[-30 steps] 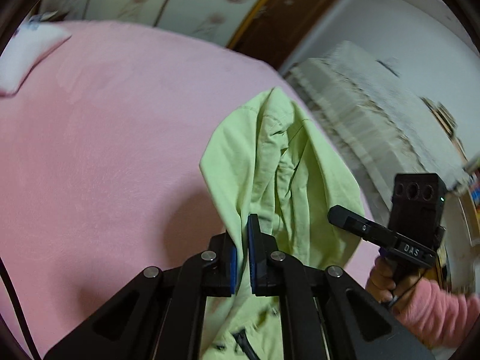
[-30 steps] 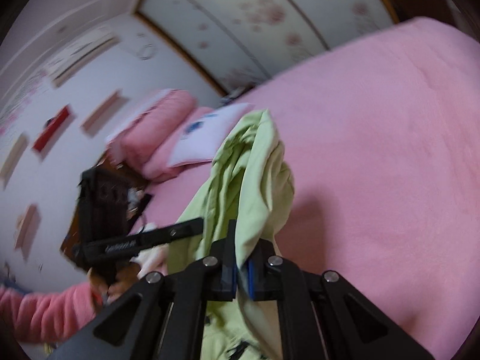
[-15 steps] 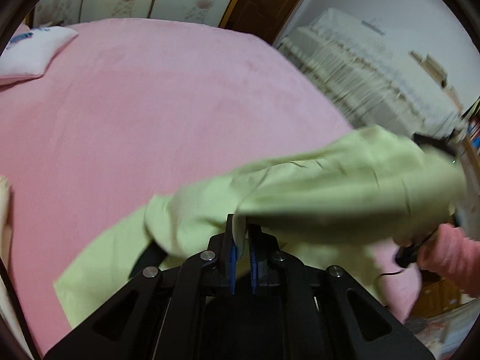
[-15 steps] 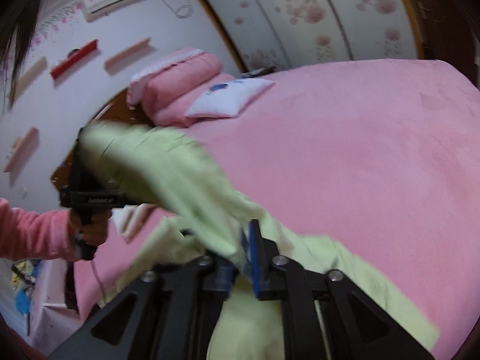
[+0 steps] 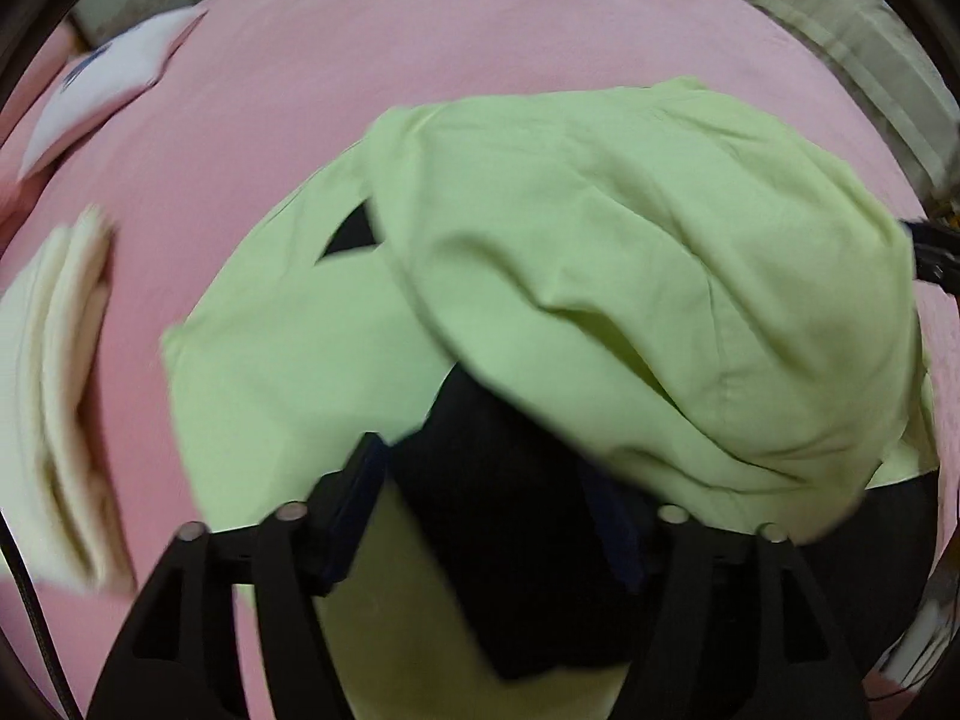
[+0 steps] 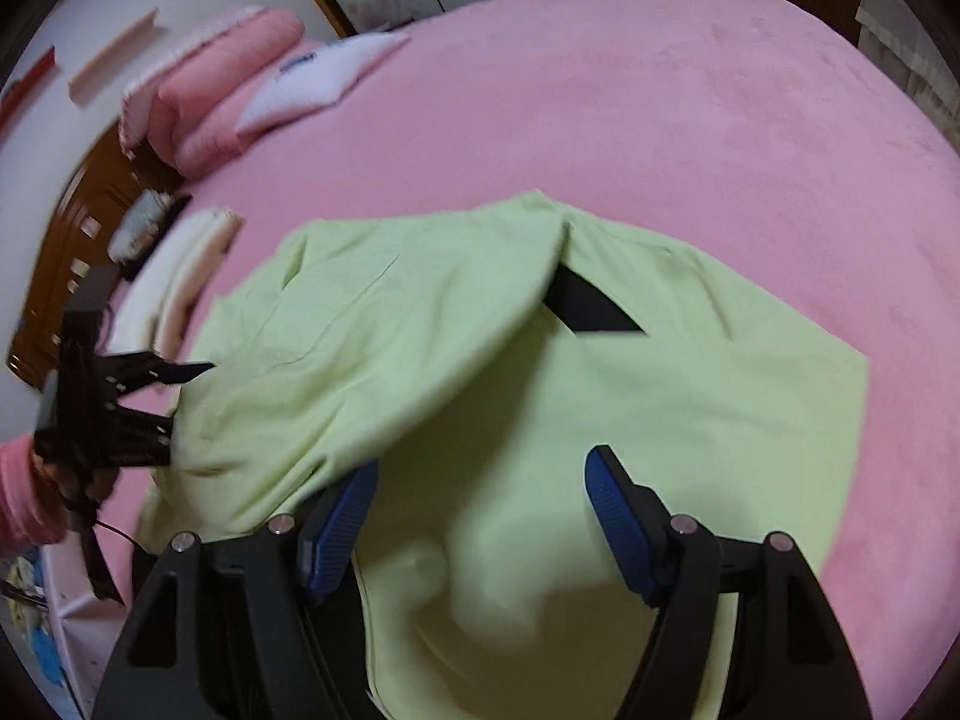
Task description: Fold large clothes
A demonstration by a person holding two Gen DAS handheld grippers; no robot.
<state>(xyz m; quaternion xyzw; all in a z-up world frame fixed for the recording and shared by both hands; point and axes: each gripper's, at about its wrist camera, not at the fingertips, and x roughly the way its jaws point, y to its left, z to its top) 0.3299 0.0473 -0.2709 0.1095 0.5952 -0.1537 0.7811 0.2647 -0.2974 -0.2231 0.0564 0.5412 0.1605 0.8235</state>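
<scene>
Both wrist cameras are looking steeply down along their own fingers, close over the green garment (image 5: 630, 276) on the pink bed (image 5: 372, 48). They are sharing that garment, the white pillow (image 6: 324, 75) and folded cream stack (image 5: 54, 396). The right view is also catching the left gripper (image 6: 180, 396) at its left edge.
</scene>
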